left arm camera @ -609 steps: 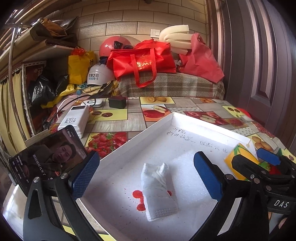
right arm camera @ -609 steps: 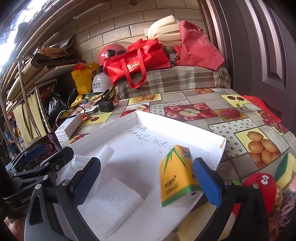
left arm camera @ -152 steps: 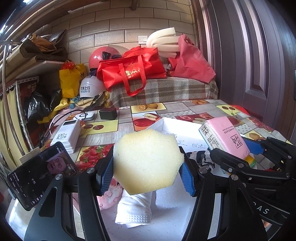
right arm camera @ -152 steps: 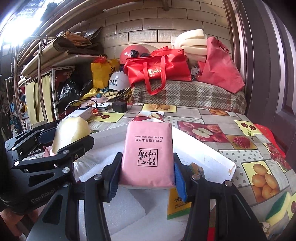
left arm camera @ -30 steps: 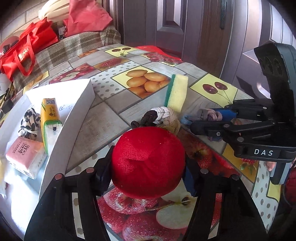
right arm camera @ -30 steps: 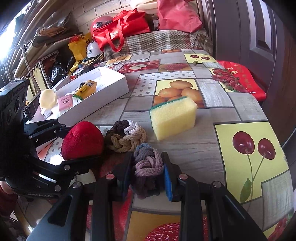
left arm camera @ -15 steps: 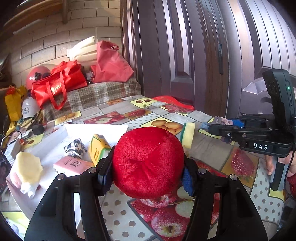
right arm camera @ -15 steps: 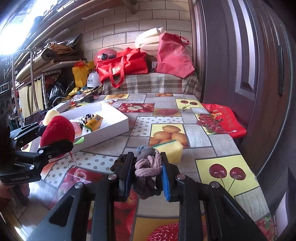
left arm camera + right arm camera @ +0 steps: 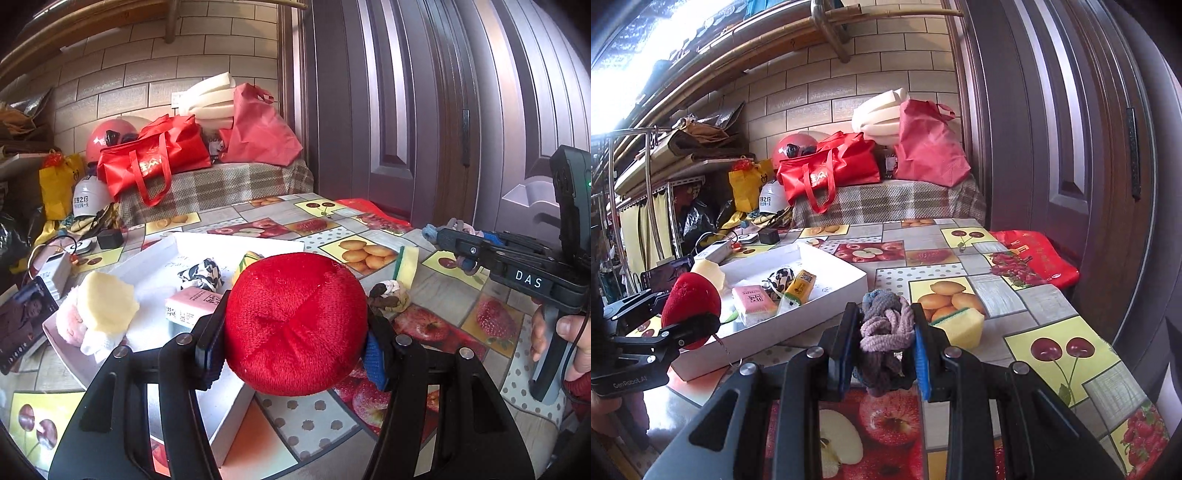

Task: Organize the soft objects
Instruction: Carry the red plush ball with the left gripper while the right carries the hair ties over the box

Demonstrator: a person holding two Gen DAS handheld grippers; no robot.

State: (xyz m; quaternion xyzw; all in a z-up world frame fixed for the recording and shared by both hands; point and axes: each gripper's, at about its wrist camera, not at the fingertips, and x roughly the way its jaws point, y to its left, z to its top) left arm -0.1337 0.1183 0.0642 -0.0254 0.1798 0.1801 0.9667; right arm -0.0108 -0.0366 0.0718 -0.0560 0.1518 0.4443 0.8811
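Both grippers have lifted off the table: the left gripper [image 9: 295,332] pinches the red plush ball [image 9: 295,321], the right gripper [image 9: 884,343] squeezes the knotted rope bundle [image 9: 884,328], both near the white tray [image 9: 812,317] corner, ready for drop-off

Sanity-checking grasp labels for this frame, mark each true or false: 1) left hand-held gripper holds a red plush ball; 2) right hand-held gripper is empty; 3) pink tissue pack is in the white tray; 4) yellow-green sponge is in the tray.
1) True: the left hand-held gripper clamps the red plush ball.
2) False: the right hand-held gripper grips a knotted rope bundle.
3) True: the pink tissue pack lies in the white tray.
4) False: the yellow-green sponge sits on the table.
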